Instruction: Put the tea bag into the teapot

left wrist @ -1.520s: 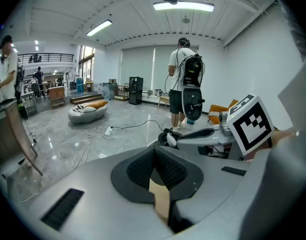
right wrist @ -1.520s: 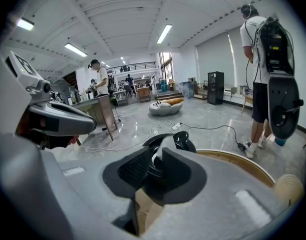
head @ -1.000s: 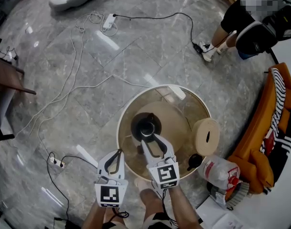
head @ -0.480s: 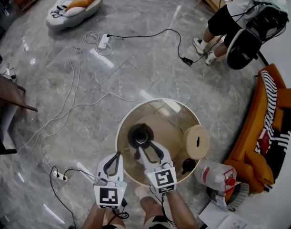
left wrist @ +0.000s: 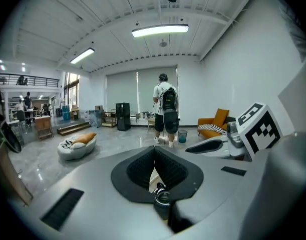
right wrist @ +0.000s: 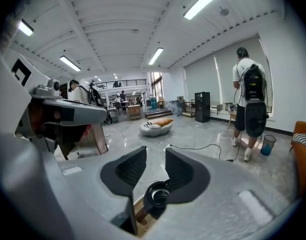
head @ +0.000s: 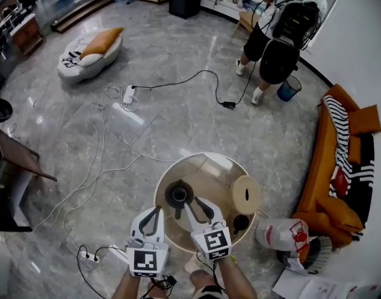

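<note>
the left hand-held gripper (head: 154,211) hangs with its jaws shut tip to tip, and in the left gripper view nothing shows pinched between its dark ribbed pads (left wrist: 169,168). the right hand-held gripper (head: 197,204) is just beside it on its right. its jaws stand apart, have just been closing, and hold nothing, with only floor showing through the gap. the dark round teapot (head: 179,195) stands with its mouth open on the round wooden-topped table (head: 212,173), below and just ahead of the right hand-held gripper's tips, and ahead and to the right of the left one. the tea bag cannot be made out in any view. further right of the right hand-held gripper, a pale round wooden piece with a slot (head: 246,194) and a small dark round object (head: 240,222) sit on the same table. far ahead of both, a person in dark shorts (head: 279,33) stands on the grey marble floor (head: 146,129).
</note>
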{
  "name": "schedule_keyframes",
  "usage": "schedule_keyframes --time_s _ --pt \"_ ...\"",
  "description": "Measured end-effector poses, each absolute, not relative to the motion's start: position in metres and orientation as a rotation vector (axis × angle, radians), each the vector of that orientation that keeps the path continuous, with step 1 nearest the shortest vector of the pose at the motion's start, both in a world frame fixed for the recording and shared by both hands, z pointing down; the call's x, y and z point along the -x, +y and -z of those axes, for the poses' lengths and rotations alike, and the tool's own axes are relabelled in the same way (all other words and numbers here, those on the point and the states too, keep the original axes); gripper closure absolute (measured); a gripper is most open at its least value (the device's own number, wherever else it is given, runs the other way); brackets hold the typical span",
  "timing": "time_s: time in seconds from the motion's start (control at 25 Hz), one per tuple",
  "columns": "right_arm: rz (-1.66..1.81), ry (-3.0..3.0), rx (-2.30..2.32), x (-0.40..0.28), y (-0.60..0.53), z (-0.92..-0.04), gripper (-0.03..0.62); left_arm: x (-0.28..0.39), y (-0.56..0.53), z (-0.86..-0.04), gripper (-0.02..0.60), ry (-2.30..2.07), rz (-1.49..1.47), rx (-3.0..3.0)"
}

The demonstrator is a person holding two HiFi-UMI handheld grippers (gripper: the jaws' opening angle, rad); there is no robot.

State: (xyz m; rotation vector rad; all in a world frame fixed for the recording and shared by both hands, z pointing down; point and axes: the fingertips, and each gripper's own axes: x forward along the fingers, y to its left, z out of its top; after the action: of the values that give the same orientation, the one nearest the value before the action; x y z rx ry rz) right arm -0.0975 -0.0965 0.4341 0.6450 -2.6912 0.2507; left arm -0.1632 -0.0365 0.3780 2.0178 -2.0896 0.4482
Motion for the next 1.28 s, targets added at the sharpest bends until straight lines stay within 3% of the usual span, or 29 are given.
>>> schedule_keyframes --time_s 0.6,1.28 --pt "-0.105 -2.732 -0.95 -0.001 -0.072 -0.282 0.526 0.109 -0.01 -0.251 0.565 -2.091 -0.383 -2.187" --pt "-0.047 -2.668 -1.305 -0.116 -0.005 -0.217 0.594 0.041 0.048 -0.205 0.565 -1.949 -0.384 -2.355"
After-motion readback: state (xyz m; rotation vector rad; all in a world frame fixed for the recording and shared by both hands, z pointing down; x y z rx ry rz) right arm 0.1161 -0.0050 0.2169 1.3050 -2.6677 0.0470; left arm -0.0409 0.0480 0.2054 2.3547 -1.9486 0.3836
